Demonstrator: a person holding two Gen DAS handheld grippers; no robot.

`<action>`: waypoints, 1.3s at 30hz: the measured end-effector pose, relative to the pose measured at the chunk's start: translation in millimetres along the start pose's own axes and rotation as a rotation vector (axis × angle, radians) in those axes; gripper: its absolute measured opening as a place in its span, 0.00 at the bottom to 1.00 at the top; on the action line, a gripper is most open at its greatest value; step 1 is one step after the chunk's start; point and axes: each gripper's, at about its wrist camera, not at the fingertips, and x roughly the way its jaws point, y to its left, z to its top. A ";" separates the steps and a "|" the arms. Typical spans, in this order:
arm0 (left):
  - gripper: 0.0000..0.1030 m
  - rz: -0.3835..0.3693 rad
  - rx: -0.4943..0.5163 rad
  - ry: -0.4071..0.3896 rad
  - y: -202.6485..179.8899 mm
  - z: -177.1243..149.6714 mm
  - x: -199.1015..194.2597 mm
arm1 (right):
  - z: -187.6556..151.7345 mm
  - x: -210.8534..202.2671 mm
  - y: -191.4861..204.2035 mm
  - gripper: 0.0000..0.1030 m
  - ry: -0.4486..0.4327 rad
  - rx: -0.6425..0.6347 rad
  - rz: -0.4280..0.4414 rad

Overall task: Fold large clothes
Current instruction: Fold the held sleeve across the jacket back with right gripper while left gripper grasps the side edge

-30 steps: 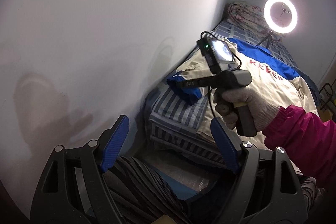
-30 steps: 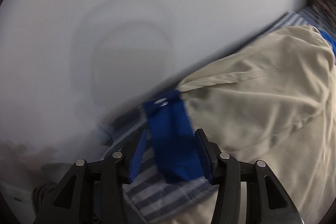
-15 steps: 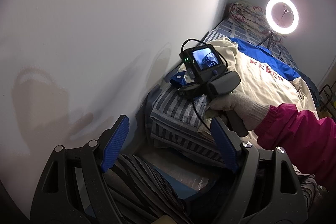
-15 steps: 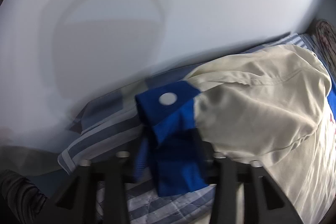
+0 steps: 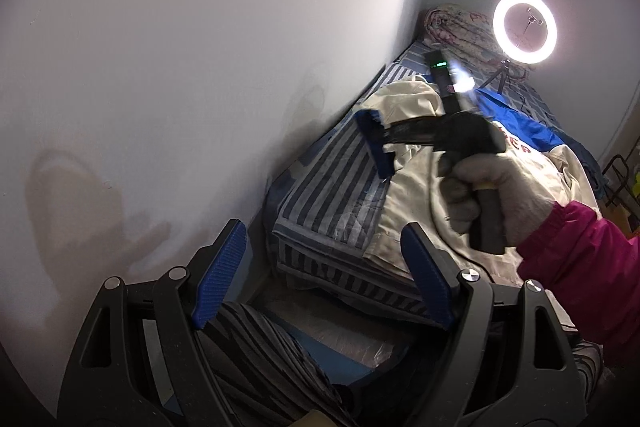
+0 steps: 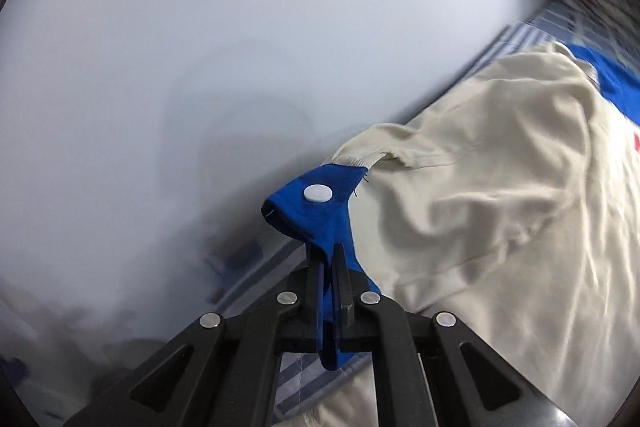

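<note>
Right hand-held gripper (image 6: 327, 259) clamps blue cuff (image 6: 316, 203) — striped bed (image 5: 332, 195), white wall (image 5: 200, 47).

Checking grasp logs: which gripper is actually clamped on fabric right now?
The right gripper: its jaws are shut on the blue cuff of the cream jacket. The left gripper is open, holding nothing, off the bed.
</note>
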 end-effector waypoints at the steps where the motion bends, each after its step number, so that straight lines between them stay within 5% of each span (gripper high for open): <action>1: 0.80 -0.002 0.001 -0.001 -0.8 0.6 0.5 | -1.8 -7.6 -8.4 0.00 -0.020 0.029 0.015; 5: 0.80 -0.013 0.010 0.000 -6.3 3.4 2.4 | -16.4 -47.9 -34.4 0.00 -0.097 0.132 0.035; 7: 0.80 -0.019 0.022 -0.001 -11.2 4.8 3.8 | 5.4 -78.5 -51.9 0.00 -0.130 0.189 0.040; 13: 0.80 -0.064 0.079 -0.007 -35.4 15.1 18.9 | -49.0 -131.3 -87.6 0.00 -0.235 0.312 0.004; 20: 0.80 -0.209 0.061 0.026 -60.2 57.2 68.8 | -78.2 -170.3 -81.3 0.00 -0.238 0.271 0.018; 28: 0.80 -0.449 -0.111 0.269 -85.5 112.5 175.2 | -105.4 -167.9 -54.5 0.00 -0.234 0.182 0.005; 35: 0.80 -0.463 -0.185 0.484 -115.6 124.0 259.3 | -108.2 -162.0 -45.6 0.00 -0.242 0.128 -0.024; 39: 0.80 -0.409 -0.118 0.507 -133.8 121.2 275.1 | -110.1 -156.4 -41.5 0.00 -0.239 0.109 -0.024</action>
